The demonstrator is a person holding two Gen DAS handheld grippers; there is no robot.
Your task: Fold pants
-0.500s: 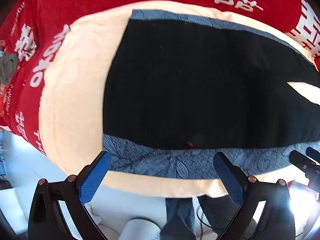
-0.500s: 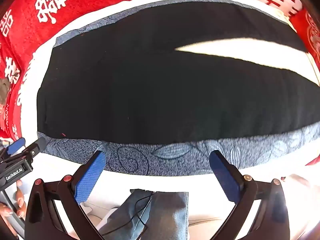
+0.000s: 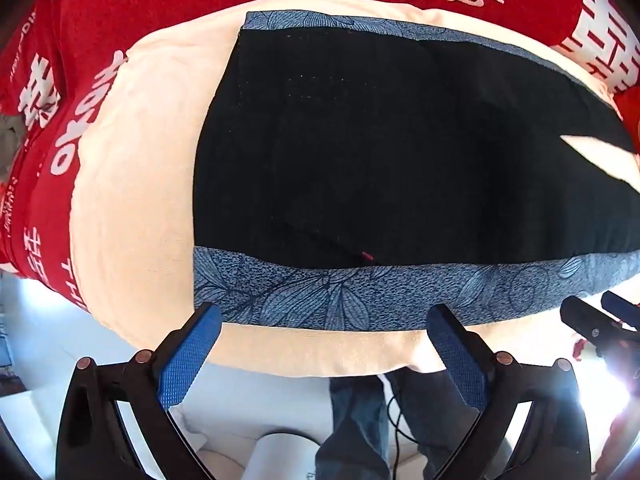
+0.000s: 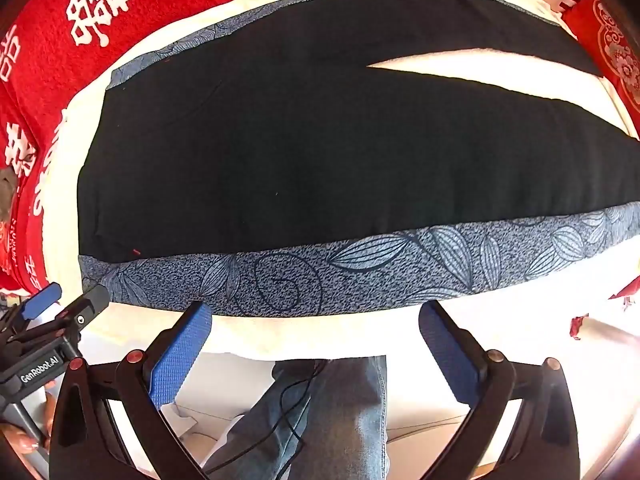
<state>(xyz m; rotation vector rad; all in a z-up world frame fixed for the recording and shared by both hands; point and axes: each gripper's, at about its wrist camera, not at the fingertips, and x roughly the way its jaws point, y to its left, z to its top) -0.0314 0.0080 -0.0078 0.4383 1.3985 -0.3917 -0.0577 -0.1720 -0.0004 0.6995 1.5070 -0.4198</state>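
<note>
Pants (image 4: 320,152): black, spread flat on cream cloth (image 3: 136,208), long axis running left to right across both views; waist end at left, legs stretching right.
Leg split: narrow wedge of cream showing between the two legs at right, widening toward the right edge.
Side bands: blue-grey strip (image 4: 360,272) with printed leaves and a spiral along the near edge; matching strip along the far edge.
Surface detail: smooth, few wrinkles; small red stitch mark near the waist end, just above the near band; faint dotted stitching seen from the left wrist.
Red cloth (image 3: 160,20): beneath the cream layer, bearing large white Chinese characters, partly cut off and not fully legible.
Left gripper (image 3: 324,356): above the near table edge by the waist end, blue-padded fingers spread wide, nothing between them, clear of the fabric.
Right gripper (image 4: 316,354): further along the near band, fingers likewise spread wide, empty.
Label: "GenRobot.AI" on the left gripper body, seen from the right wrist.
Below: jeans-clad legs (image 4: 340,412) and a thin black cable.
</note>
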